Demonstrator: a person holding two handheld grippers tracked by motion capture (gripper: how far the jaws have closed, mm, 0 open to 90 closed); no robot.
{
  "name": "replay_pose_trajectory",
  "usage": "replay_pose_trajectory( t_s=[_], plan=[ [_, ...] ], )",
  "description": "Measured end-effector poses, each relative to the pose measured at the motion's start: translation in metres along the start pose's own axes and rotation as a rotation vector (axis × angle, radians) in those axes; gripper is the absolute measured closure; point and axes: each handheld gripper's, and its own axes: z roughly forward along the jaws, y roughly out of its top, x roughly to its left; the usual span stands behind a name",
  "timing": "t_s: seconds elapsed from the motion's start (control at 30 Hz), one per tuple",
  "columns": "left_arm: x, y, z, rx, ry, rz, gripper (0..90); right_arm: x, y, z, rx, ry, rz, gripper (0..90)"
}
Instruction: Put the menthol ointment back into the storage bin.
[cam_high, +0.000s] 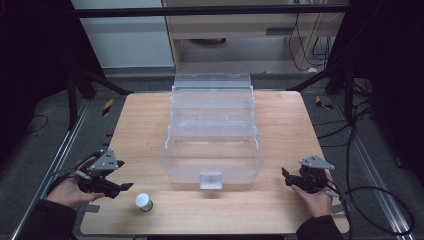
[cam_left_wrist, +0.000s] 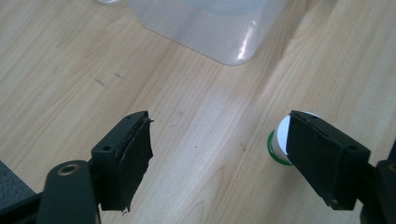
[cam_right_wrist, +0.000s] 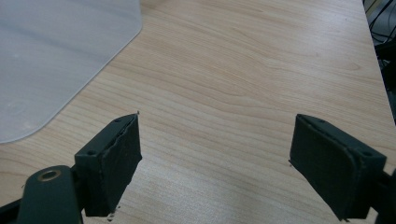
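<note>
Wooden table (cam_high: 140, 115) holds a clear box (cam_high: 212, 145) in the middle. Left gripper (cam_high: 122, 188) and right gripper (cam_high: 286, 177) sit wide open near the front corners. A small white-topped jar (cam_high: 144, 202) stands by the front edge, just beside the left one.

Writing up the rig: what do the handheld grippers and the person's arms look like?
Both the left gripper and right gripper are black, each topped with a grey three-cornered plate. Their jaws are flat, black, padded blocks with frayed pad edges. A black cable trails from the right one. The sleeves are dark.
</note>
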Motion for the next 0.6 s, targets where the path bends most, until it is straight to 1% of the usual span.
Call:
replay_pose_trajectory(
  t_s=[0.03,0.13,0.23,0.27,0.33,0.37,0.4,0.43,0.5,0.53,0.57,0.6],
  plan=[
    [0.0,0.0,0.0,0.0,0.0,0.0,21.6,0.0,0.0,0.0,0.0,0.0,0.0,16.5],
    [-0.004,0.004,0.0,0.027,-0.02,0.032,20.7,0.0,0.0,0.0,0.001,0.001,0.002,16.4],
    [-0.006,0.005,0.0,0.04,-0.031,0.042,19.6,0.0,0.0,0.0,0.002,0.003,0.005,16.4],
    [-0.008,0.006,0.001,0.047,-0.039,0.054,19.6,0.0,0.0,-0.001,0.0,0.002,0.005,16.4],
    [-0.008,0.007,0.001,0.051,-0.045,0.057,19.6,0.0,0.0,-0.001,0.002,0.003,0.006,16.4],
    [-0.009,0.007,0.002,0.061,-0.05,0.068,19.6,0.0,0.0,0.0,0.003,0.003,0.0,16.4],
    [-0.011,0.008,0.003,0.079,-0.061,0.088,19.6,0.0,0.0,0.0,0.005,0.004,-0.002,16.4],
    [-0.012,0.009,0.004,0.084,-0.069,0.096,19.5,0.0,0.0,0.0,0.009,0.007,0.0,16.4],
    [-0.013,0.009,0.005,0.088,-0.074,0.098,19.6,0.001,0.0,0.0,0.011,0.008,-0.003,16.3],
    [-0.015,0.011,0.007,0.104,-0.087,0.115,19.6,0.001,0.0,0.0,0.013,0.009,-0.003,16.3],
    [-0.015,0.011,0.007,0.104,-0.087,0.115,19.8,0.001,0.0,0.0,0.013,0.009,-0.003,16.3],
    [-0.016,0.012,0.008,0.11,-0.095,0.121,20.2,0.001,0.0,0.0,0.017,0.01,-0.002,16.2]
  ],
)
